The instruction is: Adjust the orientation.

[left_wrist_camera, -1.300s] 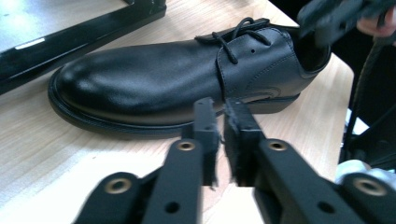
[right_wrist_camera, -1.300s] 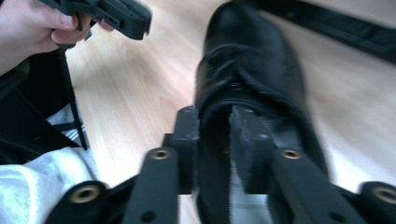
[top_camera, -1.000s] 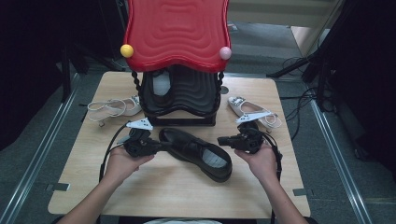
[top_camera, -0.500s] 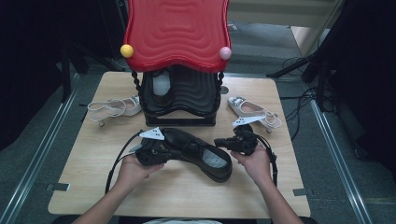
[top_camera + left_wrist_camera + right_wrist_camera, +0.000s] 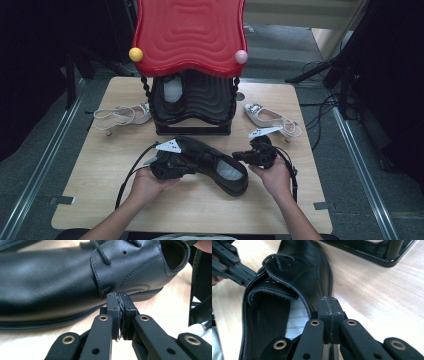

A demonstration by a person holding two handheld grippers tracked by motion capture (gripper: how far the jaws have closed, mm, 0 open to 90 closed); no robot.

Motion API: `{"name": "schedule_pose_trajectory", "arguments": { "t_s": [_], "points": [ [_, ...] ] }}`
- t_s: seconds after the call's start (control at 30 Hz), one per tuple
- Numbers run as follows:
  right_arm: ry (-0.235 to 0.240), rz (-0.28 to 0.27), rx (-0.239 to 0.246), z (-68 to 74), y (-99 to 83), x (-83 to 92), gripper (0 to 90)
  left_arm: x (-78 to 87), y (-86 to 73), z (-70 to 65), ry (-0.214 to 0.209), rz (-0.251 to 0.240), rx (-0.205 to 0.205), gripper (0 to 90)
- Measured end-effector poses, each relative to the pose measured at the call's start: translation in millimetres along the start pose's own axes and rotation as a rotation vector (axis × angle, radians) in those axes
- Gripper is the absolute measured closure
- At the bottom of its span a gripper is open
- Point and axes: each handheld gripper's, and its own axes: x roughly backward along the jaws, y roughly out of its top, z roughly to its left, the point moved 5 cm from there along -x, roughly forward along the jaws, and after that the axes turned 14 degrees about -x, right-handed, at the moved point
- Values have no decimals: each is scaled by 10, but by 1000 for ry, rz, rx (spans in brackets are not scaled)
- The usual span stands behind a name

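- Lying mid-table before the black rack (image 5: 192, 107): black shoe (image 5: 220, 165).
- Moved in against its side since a second ago: left gripper (image 5: 119, 298), jaws closed, empty.
- Waiting beside the heel: right gripper (image 5: 329, 305), jaws closed, empty; probably repositioning by nudging.

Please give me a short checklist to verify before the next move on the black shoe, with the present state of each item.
1. Black shoe lies flat on the table: ok.
2. Left claw shut, tips close to the shoe's side: ok; contact: cannot tell.
3. Right claw shut, beside the shoe's opening: ok.
4. Either claw holds the shoe: not ok, nothing sits between the jaws.
5. Black rack stands behind the shoe, apart from it: ok.
6. White sandals lie away from both claws: ok.
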Motion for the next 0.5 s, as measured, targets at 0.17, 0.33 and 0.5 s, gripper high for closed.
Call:
{"name": "schedule_pose_trajectory", "arguments": {
  "t_s": [0.17, 0.33, 0.5],
  "points": [
    [17, 18, -23, 63, -78, 4, 900, -31, 7, -26, -29, 3, 2, 892],
    [4, 18, -35, 135, -135, 5, 900, -20, 13, 16, -47, 9, 24, 892],
    [19, 37, -34, 220, -224, 13, 900, -1, 25, 67, -48, 19, 37, 892]
  ]
}}
